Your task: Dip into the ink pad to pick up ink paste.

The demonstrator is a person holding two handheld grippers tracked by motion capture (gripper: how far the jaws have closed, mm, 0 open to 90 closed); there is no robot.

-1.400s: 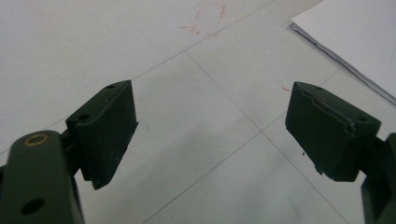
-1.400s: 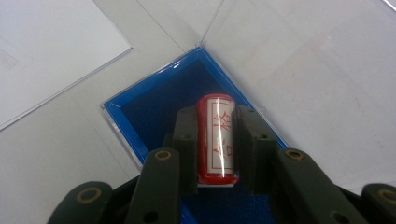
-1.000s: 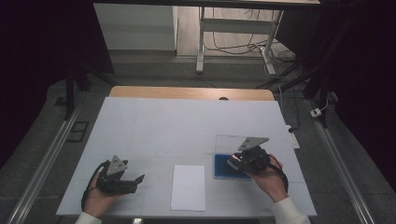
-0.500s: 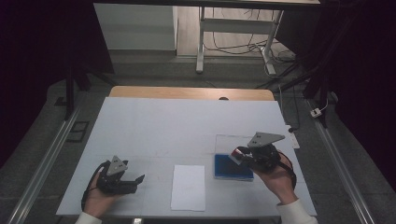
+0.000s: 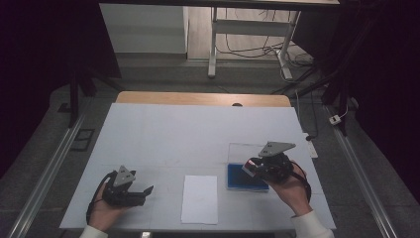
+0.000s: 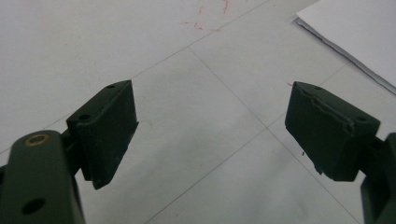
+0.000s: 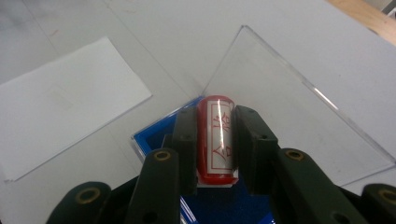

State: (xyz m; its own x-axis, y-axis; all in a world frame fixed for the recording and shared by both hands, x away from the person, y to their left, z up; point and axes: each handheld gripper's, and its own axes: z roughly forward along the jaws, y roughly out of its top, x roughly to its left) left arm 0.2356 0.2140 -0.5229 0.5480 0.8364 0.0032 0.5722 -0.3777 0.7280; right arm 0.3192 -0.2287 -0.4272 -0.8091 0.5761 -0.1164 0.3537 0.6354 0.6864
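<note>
The right claw is clamped on a short red cylindrical stamp with a white label of red characters, one black jaw pressing each side of its barrel. The stamp's long axis runs along the jaws, its rounded far end pointing away from the hand and its near end tucked back between them. It is held above a blue ink pad in a shallow clear tray, whose clear plastic lid lies open and flat on the bench beyond it. From above, the right claw sits over the pad's right part, the stamp end pointing leftward across the bench.

The left claw has its jaws wide apart with nothing between them, held low over the bare surface near the front left of the bench.

Between the two hands lies a white rectangular sheet of paper, just left of the ink pad. The bench is covered in white sheeting with faint seam lines, a strip of wood showing at its far edge. Beyond it are a grey floor, white table legs and loose cables, with dark surroundings either side
</note>
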